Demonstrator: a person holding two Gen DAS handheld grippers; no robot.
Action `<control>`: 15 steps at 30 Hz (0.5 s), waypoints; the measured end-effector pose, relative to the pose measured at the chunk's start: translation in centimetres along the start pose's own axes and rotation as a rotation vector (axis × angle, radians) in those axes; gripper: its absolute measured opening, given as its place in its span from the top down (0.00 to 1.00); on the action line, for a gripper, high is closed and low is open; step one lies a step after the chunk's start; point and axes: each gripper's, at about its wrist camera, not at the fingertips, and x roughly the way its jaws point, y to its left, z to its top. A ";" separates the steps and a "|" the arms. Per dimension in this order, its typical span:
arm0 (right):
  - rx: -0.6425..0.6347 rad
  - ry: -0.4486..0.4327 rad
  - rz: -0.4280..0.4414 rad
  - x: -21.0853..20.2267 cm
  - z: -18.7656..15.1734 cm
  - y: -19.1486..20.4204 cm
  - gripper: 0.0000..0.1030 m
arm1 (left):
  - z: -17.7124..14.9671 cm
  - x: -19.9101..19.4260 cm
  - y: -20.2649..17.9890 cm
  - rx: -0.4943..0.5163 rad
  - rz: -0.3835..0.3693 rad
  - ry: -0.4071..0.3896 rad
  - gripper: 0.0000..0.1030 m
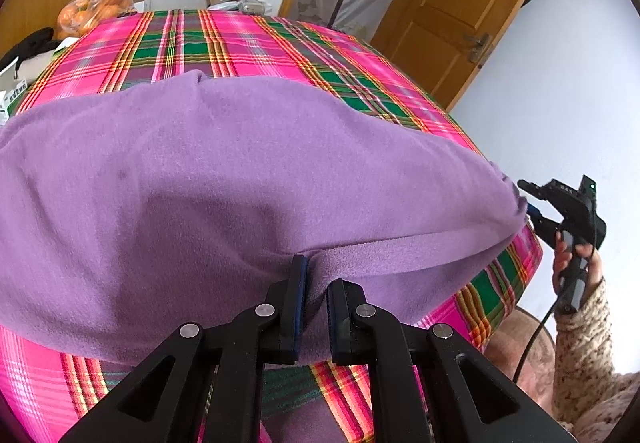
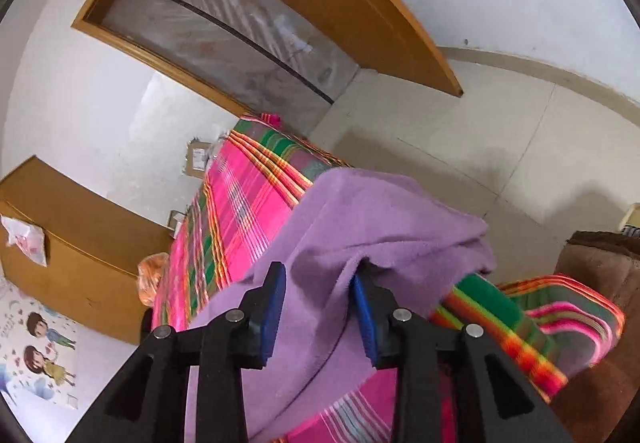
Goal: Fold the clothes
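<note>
While the purple fleece garment (image 1: 240, 171) lies draped across the plaid-covered bed (image 1: 224, 43), my left gripper (image 1: 316, 307) pinches its near edge, and my right gripper (image 2: 320, 307) pinches its right end, fabric bunched between both.

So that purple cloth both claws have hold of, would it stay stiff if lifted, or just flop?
Probably flop: the purple cloth already sags in a soft curve and bunches into folds at the left claw and right claw. Its fuzzy, fleece-like nap suggests it grips the pads rather than slipping. It looks light, though that's a guess.
</note>
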 end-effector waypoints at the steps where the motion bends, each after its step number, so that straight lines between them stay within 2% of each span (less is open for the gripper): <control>1: 0.004 -0.009 -0.008 0.1 0.2 0.0 0.74 | 0.1 0.0 0.0 0.000 0.000 -0.001 0.91; 4: -0.018 -0.050 -0.055 0.3 0.9 0.6 0.94 | 0.2 -0.1 0.0 -0.001 -0.001 -0.005 0.91; 7: -0.088 -0.132 -0.072 -0.8 1.4 2.3 0.95 | 0.6 -0.6 -0.2 0.005 -0.002 -0.023 0.91; 11: -0.237 -0.276 -0.059 -3.4 1.7 6.6 0.97 | 1.3 -1.7 -0.2 0.007 -0.005 -0.064 0.91; 15: -0.305 -0.358 -0.009 -5.4 2.7 9.6 0.97 | 1.9 -2.7 -0.2 0.010 -0.010 -0.103 0.91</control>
